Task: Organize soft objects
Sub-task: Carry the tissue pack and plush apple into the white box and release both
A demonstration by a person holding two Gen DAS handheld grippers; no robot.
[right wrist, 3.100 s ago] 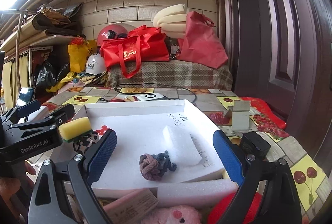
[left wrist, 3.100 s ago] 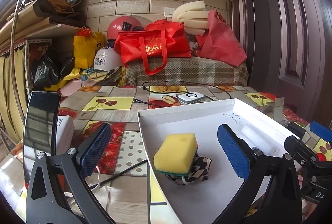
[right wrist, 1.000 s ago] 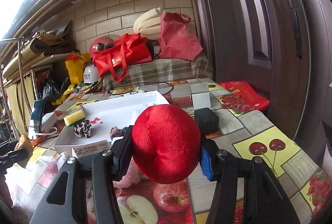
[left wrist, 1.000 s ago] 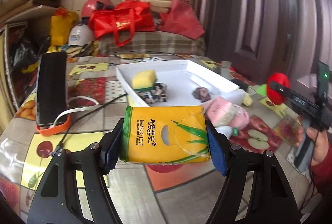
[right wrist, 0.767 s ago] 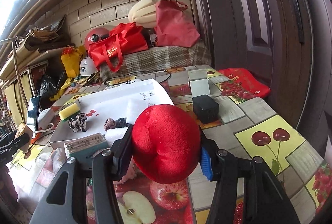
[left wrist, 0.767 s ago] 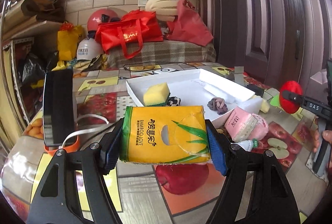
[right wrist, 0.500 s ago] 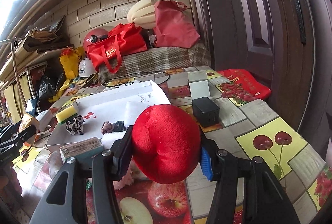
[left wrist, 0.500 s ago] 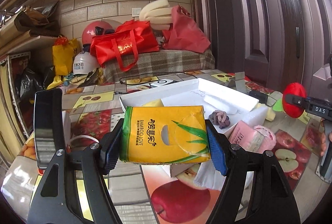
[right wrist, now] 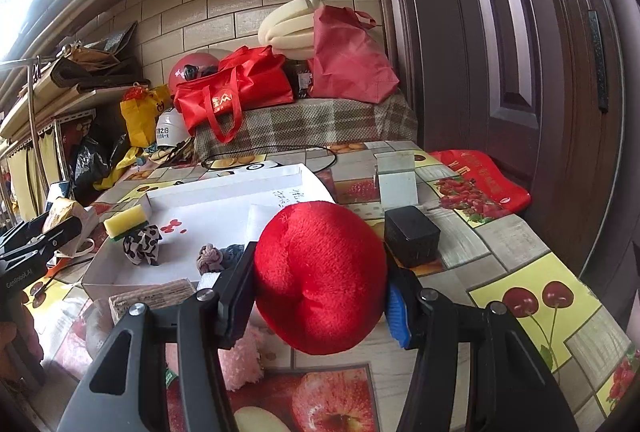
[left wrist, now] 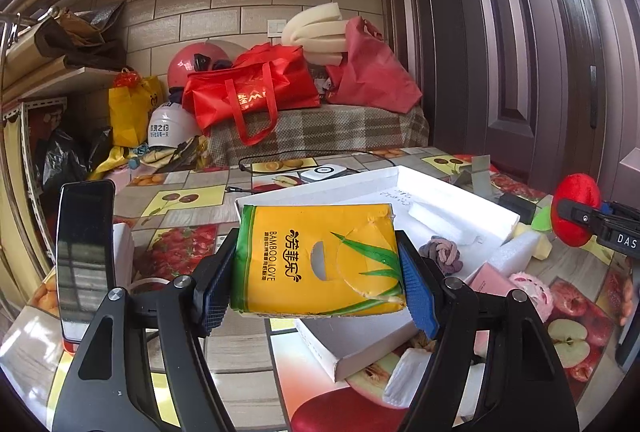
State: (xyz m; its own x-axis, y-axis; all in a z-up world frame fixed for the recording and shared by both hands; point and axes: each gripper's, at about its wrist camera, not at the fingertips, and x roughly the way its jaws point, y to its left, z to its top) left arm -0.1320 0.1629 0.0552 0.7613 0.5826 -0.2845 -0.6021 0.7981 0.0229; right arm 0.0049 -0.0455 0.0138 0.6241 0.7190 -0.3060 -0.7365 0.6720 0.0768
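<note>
In the tray (right wrist: 120, 272) the sponge (right wrist: 124, 218) sits at the left, a cloth (right wrist: 141, 250) just before it. The knot (right wrist: 212, 258) lies to their right. A box (right wrist: 412, 240) stands right of the tray.

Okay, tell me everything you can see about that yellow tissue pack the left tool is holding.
The tissue pack is a soft plastic-wrapped block, yellow with green edges and green leaf artwork, printed "BAMBOO LOVE" beside Chinese characters. An oval opening sits at mid-face, and the wrapper looks creased and torn near the upper right. The left tool is shut on its two ends, holding it level in the air in front of the white tray.
</note>
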